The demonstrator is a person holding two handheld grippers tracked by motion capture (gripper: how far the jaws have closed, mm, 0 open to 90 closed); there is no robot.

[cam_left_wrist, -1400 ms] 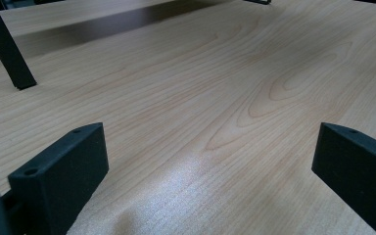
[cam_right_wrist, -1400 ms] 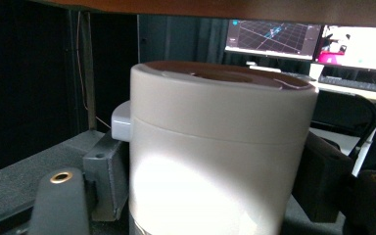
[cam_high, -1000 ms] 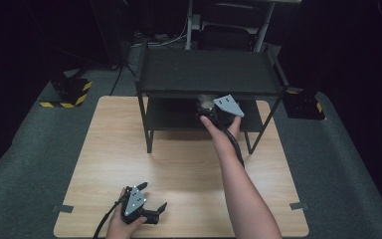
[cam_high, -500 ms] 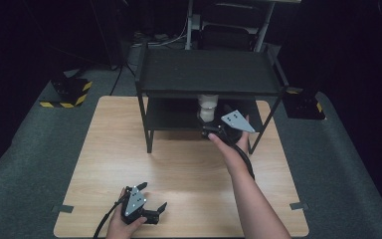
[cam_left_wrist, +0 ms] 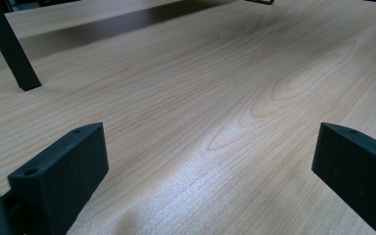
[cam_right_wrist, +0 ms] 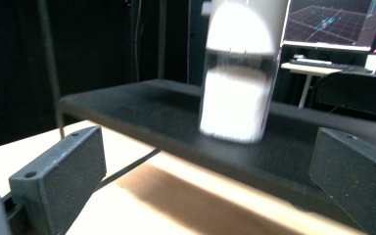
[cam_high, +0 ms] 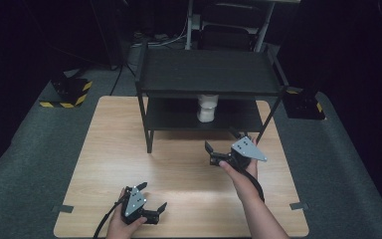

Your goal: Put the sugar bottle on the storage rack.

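High view: a light wooden table [cam_high: 179, 164] is seen on grey floor covering, with a black 2-tier metal shelf rack [cam_high: 209, 74] stood on its far half. A white cylindrical jar with a pale cap [cam_high: 207, 107] is set upright on the lower tier, under the top tier. The right gripper [cam_high: 222, 142] is held above the table just in front of the rack, near the jar but apart from it, jaws spread wide and nothing between them; they have just been opening. The left gripper [cam_high: 151, 195] is rested near the table's front edge, well apart from the rack, jaws wide and empty. Left gripper view: 2 black jaws are seen wide apart over bare wood grain; a black rack leg [cam_left_wrist: 10, 49] is stood at upper left. Right gripper view: the jar [cam_right_wrist: 240, 73], blurred, is seen upright on the black lower tier [cam_right_wrist: 152, 115], beyond and between the 2 wide-spread jaws, untouched.
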